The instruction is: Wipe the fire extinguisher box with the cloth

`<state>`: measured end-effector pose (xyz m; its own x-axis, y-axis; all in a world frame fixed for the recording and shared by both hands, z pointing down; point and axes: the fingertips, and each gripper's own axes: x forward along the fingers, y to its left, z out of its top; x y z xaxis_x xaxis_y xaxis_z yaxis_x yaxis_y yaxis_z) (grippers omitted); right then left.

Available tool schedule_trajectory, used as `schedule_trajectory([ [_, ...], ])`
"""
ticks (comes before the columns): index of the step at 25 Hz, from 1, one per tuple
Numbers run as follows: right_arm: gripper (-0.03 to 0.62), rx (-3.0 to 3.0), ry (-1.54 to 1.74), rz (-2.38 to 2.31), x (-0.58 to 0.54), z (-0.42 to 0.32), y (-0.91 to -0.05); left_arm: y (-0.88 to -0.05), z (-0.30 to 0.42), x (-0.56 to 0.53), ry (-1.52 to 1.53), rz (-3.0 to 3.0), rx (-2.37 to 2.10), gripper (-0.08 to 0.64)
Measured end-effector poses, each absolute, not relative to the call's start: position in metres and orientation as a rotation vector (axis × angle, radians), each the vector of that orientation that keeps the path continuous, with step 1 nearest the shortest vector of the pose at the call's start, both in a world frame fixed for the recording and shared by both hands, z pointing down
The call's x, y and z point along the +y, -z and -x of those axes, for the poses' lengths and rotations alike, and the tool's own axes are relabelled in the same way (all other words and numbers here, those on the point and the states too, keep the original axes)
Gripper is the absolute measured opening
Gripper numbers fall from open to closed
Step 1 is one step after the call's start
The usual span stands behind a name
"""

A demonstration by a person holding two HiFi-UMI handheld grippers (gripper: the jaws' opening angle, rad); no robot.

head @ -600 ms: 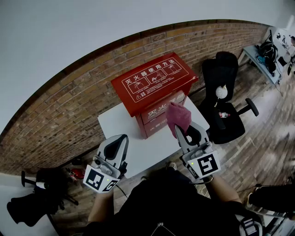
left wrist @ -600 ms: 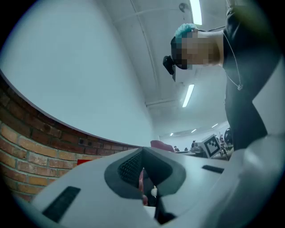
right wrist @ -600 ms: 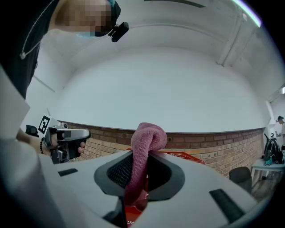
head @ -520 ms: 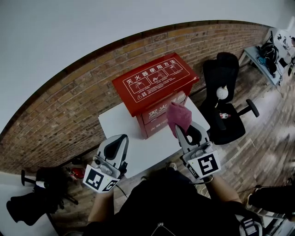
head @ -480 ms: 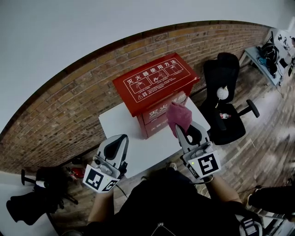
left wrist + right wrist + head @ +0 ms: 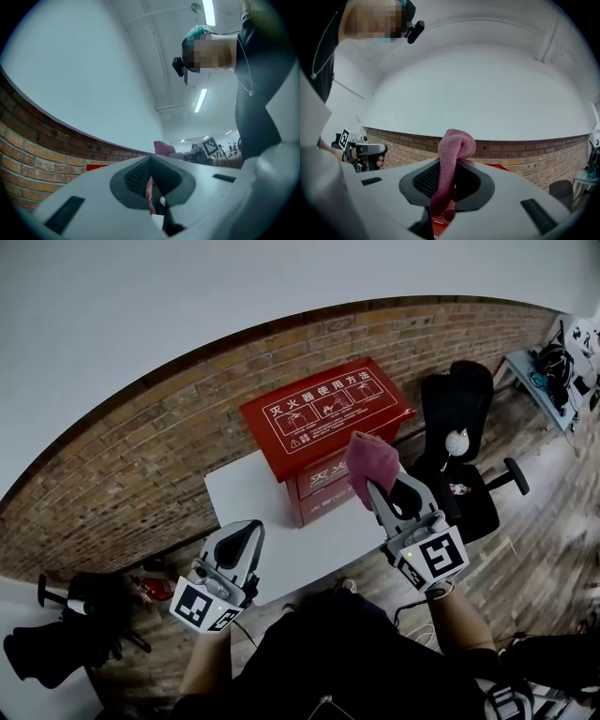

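Note:
The red fire extinguisher box [image 6: 319,413] stands on a white table [image 6: 246,495] against the brick wall, its lid bearing white print. My right gripper [image 6: 372,482] is shut on a pink cloth [image 6: 369,465], held up in front of the box's right front corner. In the right gripper view the cloth [image 6: 452,159] hangs bunched between the jaws, with a strip of the red box [image 6: 499,166] behind. My left gripper [image 6: 251,526] hovers over the table's near edge, left of the box, jaws closed with nothing in them. In the left gripper view the cloth [image 6: 164,148] peeks above the jaws.
A black office chair [image 6: 464,442] stands right of the table. A desk with gear [image 6: 553,367] is at the far right. Dark equipment [image 6: 66,620] lies on the wooden floor at the left. The brick wall [image 6: 141,465] runs behind the table.
My right gripper with the cloth has risen a little towards the box's lid. The whole view has shifted slightly. The left gripper stays where it was.

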<state>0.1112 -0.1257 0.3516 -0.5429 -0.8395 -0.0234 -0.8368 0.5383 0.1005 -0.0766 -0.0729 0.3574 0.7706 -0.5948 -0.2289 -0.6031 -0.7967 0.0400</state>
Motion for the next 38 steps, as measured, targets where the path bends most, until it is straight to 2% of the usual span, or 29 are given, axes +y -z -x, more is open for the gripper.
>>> schedule_trajectory([
  [9, 0.081, -2.609, 0.059, -1.390, -0.189, -0.153, -0.325, -0.367, 0.082, -0.068, -0.290, 2.904, 1.014, 0.046],
  [20, 0.078, -2.246, 0.276, -1.242, -0.273, -0.185, -0.310, -0.376, 0.094, -0.074, -0.239, 2.877, 1.080, 0.046],
  [38, 0.078, -1.799, 0.251, -1.053, -0.385, -0.211, -0.349, -0.389, 0.111, -0.095, -0.197, 2.859, 1.157, 0.046],
])
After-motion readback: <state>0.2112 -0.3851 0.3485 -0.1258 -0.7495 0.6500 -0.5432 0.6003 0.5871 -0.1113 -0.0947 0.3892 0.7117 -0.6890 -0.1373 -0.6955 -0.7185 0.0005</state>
